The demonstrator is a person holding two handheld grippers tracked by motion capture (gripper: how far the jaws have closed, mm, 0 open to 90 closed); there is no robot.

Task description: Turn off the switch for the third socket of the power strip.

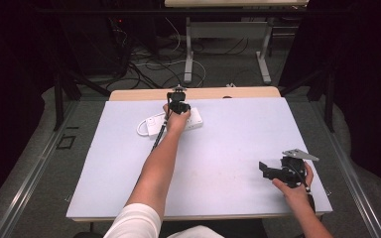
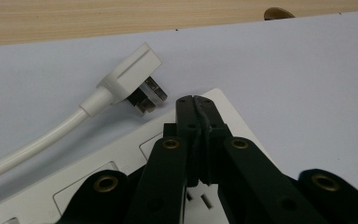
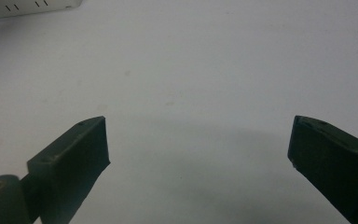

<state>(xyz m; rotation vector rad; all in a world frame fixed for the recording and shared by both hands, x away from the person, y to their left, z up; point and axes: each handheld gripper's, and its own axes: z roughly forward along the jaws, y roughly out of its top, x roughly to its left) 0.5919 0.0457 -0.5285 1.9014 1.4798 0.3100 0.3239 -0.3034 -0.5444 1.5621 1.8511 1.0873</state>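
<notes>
both grippers sit over a big pale sheet (image 1: 228, 148) that covers most of the wooden table (image 1: 129, 94). left gripper (image 1: 178, 106), at the far edge of the sheet, hangs over the white power strip (image 1: 194, 119); in the left gripper view its jaws are pressed together with nothing between them, their tips over the strip's end. right gripper (image 1: 264, 169) rests near the near right corner of the sheet, well apart from the strip, its jaws spread wide over bare sheet in the right gripper view. power strip lies flat near the far edge. its white cable (image 2: 32, 144) curves round just beside it, and the white plug (image 2: 130, 77) lies unplugged on the sheet, prongs pointing toward the strip's end.
</notes>
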